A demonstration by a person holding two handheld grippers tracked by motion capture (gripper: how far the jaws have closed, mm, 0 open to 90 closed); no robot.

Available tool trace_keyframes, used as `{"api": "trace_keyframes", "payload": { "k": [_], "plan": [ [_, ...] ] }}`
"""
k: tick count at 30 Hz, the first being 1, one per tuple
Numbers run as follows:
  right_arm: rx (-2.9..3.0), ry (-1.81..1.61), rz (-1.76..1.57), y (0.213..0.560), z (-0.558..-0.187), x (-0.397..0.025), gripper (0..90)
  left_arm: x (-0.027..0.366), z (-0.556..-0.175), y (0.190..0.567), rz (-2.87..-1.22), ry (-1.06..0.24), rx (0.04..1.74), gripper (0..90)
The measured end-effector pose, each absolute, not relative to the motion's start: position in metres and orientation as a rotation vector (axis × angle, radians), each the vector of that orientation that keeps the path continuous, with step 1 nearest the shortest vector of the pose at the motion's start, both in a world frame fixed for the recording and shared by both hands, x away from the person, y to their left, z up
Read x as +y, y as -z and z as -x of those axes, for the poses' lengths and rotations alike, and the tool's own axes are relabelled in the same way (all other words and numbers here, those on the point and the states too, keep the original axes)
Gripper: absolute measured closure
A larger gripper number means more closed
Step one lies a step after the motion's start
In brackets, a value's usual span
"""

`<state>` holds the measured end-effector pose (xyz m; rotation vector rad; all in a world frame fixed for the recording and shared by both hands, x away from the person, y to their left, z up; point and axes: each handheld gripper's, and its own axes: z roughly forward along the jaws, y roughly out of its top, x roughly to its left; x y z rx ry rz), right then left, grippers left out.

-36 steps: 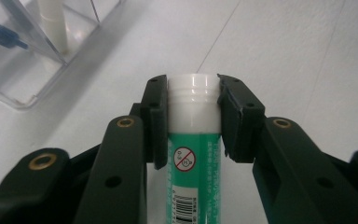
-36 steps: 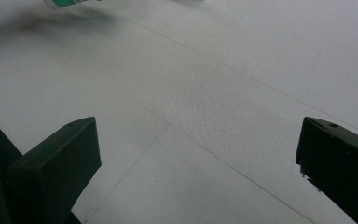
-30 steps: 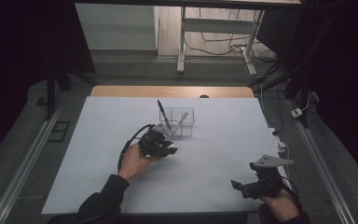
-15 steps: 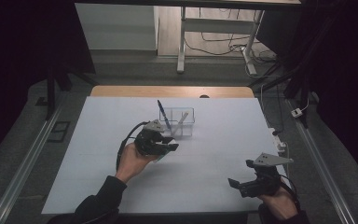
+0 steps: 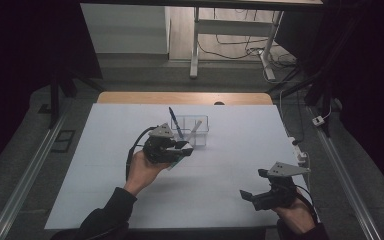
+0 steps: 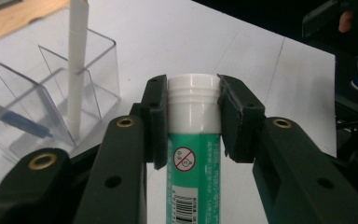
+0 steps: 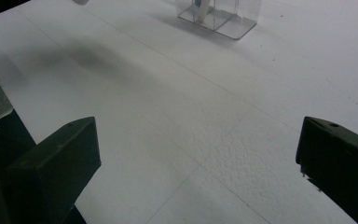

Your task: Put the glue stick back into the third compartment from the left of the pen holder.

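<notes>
Dim high view with black surroundings and a pale, evenly lit bench (image 5: 130, 200); gripper views are brighter, the near jaws soft and a faint shadow on the far left.

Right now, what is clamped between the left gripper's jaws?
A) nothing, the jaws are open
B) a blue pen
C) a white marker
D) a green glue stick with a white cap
D: in the left gripper view the left gripper is closed on the glue stick, its jaws pressing on both sides of the white cap, while the blue pen and the white marker stand in the clear organizer.
</notes>
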<state>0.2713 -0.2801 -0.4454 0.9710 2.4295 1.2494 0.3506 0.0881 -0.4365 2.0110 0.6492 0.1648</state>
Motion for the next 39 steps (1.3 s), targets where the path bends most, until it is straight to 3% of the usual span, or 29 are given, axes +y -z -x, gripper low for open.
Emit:
{"api": "trace_keyframes", "payload": {
  "k": [15, 27, 39],
  "plan": [
    [2.461, -1.232, -0.999, 0.452, -0.271, -0.283, 0.0, 0.082, -0.385, 0.406, -1.935, -0.274, 0.674, 64.7],
    [2.476, -1.267, -1.011, 0.453, -0.271, -0.279, 0.0, 0.074, -0.395, 0.403, -1.882, -0.233, 0.679, 64.7],
    [2.438, -1.458, -0.973, 0.431, -0.299, -0.232, 0.0, 0.068, -0.381, 0.403, -1.824, -0.158, 0.641, 64.7]
  ]
}}
